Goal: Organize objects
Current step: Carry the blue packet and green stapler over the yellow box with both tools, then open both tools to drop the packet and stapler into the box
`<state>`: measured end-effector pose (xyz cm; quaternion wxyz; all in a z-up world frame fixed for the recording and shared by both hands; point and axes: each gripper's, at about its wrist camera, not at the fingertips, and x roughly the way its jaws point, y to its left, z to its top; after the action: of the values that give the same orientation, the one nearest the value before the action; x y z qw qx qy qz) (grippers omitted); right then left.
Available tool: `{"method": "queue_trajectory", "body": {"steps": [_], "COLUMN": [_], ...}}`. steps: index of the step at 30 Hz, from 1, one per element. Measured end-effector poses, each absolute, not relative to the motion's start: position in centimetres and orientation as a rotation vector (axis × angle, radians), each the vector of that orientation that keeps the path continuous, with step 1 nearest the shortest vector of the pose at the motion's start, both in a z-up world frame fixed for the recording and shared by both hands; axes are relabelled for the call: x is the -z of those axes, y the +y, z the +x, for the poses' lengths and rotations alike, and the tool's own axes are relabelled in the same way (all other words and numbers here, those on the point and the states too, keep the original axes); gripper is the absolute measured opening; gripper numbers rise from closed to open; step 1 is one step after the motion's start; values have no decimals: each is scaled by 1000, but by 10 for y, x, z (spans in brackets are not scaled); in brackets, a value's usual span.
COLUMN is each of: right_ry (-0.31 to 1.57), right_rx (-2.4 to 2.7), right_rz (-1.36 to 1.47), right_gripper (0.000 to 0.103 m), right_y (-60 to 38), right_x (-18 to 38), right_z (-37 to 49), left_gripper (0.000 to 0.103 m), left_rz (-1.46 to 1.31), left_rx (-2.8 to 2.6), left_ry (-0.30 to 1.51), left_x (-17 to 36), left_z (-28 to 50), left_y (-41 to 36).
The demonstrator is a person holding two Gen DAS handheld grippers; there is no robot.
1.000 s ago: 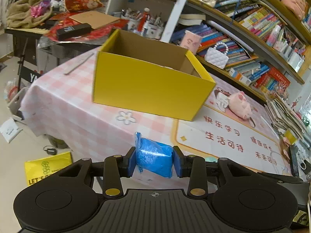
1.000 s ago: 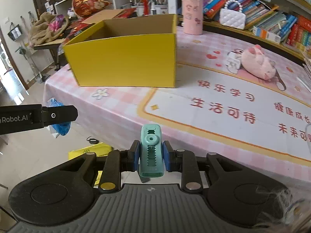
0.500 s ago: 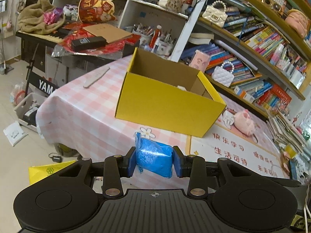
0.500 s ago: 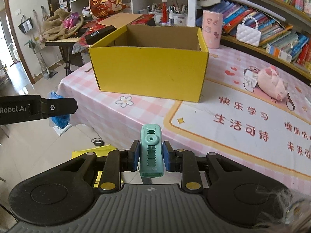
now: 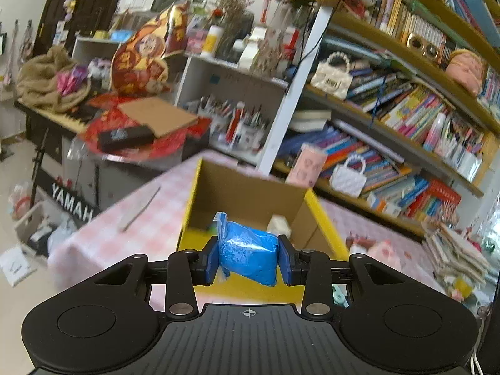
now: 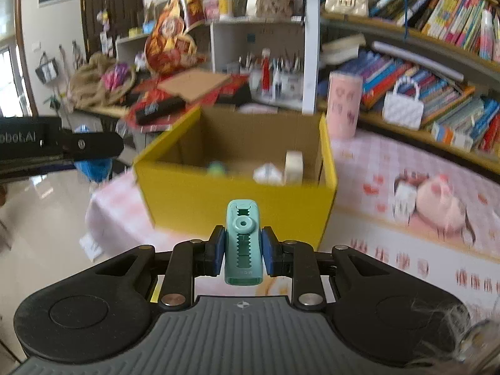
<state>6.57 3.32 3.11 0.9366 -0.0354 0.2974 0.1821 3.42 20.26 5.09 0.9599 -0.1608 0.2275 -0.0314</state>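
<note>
Aloft, the left tongs (image 5: pixel 248 257) pinch a blue packet (image 5: pixel 248 256) while the right tongs (image 6: pixel 243 254) clamp a teal clip (image 6: pixel 243 243); ahead of both sits a yellow box (image 6: pixel 237 200) on the pink checked surface (image 6: pixel 390 168).

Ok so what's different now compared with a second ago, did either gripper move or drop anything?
Both grippers rose and moved toward the yellow box, so its inside now shows. Nothing was dropped: the left gripper still clamps the blue packet, the right gripper still clamps the teal clip. The box stays on the pink checked table.
</note>
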Motion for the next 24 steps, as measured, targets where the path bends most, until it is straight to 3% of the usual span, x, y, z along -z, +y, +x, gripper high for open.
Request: {"method": "queue_trajectory", "body": {"steps": [8, 24], "right_ry": [518, 640], "right_rx": [-362, -479], "right_rz": [-83, -258], "right_gripper": [23, 24], "right_y": [43, 76], "right_x": [-53, -1], "right_z": [138, 231], "left_gripper": [36, 36], "left_rz": [-313, -252], "left_rx": [61, -28], "left_ry": [407, 559], "left_x": [-66, -18], "left_z": [94, 192], "left_y": [196, 181]}}
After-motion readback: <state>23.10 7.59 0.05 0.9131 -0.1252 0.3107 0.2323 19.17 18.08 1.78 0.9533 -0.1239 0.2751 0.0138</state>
